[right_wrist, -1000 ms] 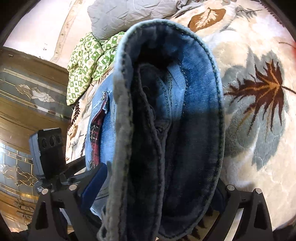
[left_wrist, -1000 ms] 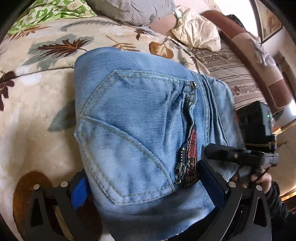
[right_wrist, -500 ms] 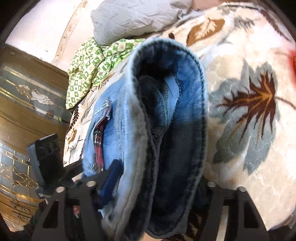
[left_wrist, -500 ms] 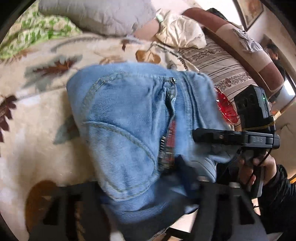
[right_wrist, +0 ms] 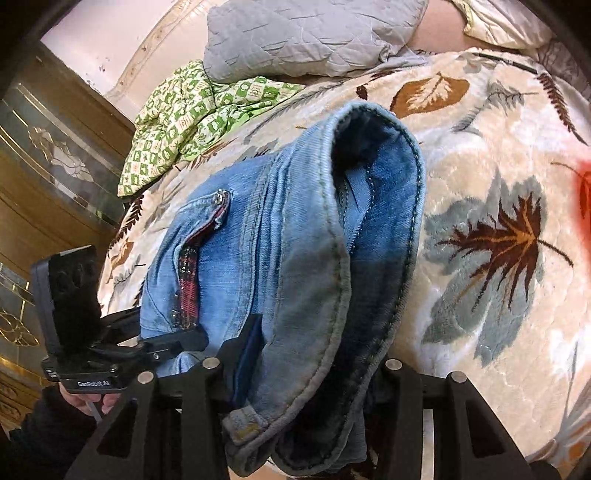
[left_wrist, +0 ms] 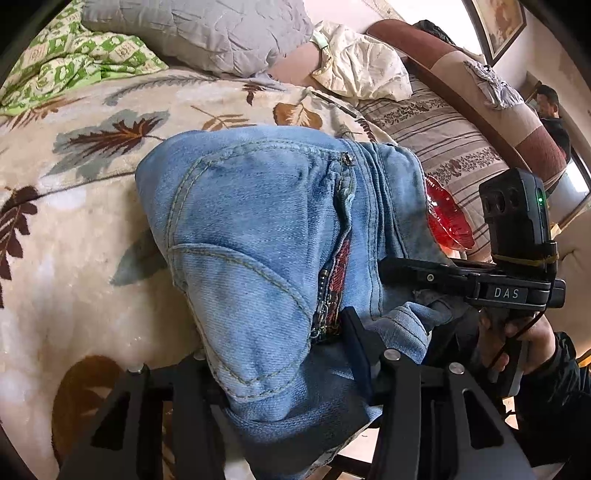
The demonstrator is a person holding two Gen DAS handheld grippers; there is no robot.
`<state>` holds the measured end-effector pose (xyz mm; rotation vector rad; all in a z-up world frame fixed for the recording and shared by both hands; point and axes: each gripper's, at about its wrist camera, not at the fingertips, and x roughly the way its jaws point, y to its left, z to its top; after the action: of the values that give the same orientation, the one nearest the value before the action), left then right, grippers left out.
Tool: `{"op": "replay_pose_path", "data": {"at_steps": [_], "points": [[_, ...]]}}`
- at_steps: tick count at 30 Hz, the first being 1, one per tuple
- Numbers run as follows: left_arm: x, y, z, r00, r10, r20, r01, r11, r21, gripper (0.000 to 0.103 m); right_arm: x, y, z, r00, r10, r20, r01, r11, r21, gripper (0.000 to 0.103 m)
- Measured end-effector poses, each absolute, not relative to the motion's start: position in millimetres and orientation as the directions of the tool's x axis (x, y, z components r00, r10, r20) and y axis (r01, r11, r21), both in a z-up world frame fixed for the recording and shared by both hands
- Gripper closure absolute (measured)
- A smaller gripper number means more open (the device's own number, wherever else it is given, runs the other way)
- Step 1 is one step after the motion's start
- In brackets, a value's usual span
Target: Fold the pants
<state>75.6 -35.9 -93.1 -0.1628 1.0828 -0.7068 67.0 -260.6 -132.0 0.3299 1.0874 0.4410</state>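
The folded blue jeans (left_wrist: 258,236) lie as a thick bundle on the leaf-patterned blanket (left_wrist: 74,221), back pocket up. My left gripper (left_wrist: 280,354) is shut on the near edge of the bundle; its fingers straddle the denim. In the right wrist view the jeans (right_wrist: 295,258) show their waistband and open folded end. My right gripper (right_wrist: 310,365) is shut on that end, with the fabric bunched between its fingers. The right gripper body also shows in the left wrist view (left_wrist: 517,288), and the left gripper body in the right wrist view (right_wrist: 85,347).
A grey quilted pillow (left_wrist: 207,33) and a green checked cloth (left_wrist: 74,70) lie at the back of the bed. A striped cushion (left_wrist: 443,147) and a red object (left_wrist: 447,221) are to the right. A wooden cabinet (right_wrist: 44,184) stands on the left.
Both grippers have drawn back toward the near bed edge with the folded jeans, and their fingers have closed tighter on the bundle. The red object has come into view.
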Motion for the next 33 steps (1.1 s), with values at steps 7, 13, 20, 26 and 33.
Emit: {"op": "replay_pose_path", "data": {"at_steps": [7, 13, 20, 26, 33], "points": [[66, -46, -62, 0.324, -0.575, -0.751, 0.529, 0.769, -0.36, 0.065, 63, -257, -111, 0.436, 0.5, -0.748, -0.217, 0.865, 0.452, 0.064], [80, -41, -23, 0.4, -0.578, -0.712, 0.548, 0.773, -0.32, 0.066, 72, -254, -80, 0.497, 0.514, -0.7, -0.258, 0.857, 0.446, 0.064], [126, -18, 13, 0.497, -0.567, -0.657, 0.533, 0.797, -0.284, 0.066, 116, -232, -29, 0.583, 0.521, -0.624, -0.322, 0.853, 0.411, 0.064], [177, 2, -33, 0.445, -0.521, -0.728, 0.476, 0.827, -0.3, 0.066, 170, -202, -61, 0.532, 0.521, -0.668, -0.296, 0.853, 0.43, 0.064], [207, 28, -115, 0.313, -0.558, -0.769, 0.367, 0.818, -0.444, 0.052, 205, -188, -154, 0.425, 0.507, -0.75, -0.225, 0.862, 0.455, 0.063]]}}
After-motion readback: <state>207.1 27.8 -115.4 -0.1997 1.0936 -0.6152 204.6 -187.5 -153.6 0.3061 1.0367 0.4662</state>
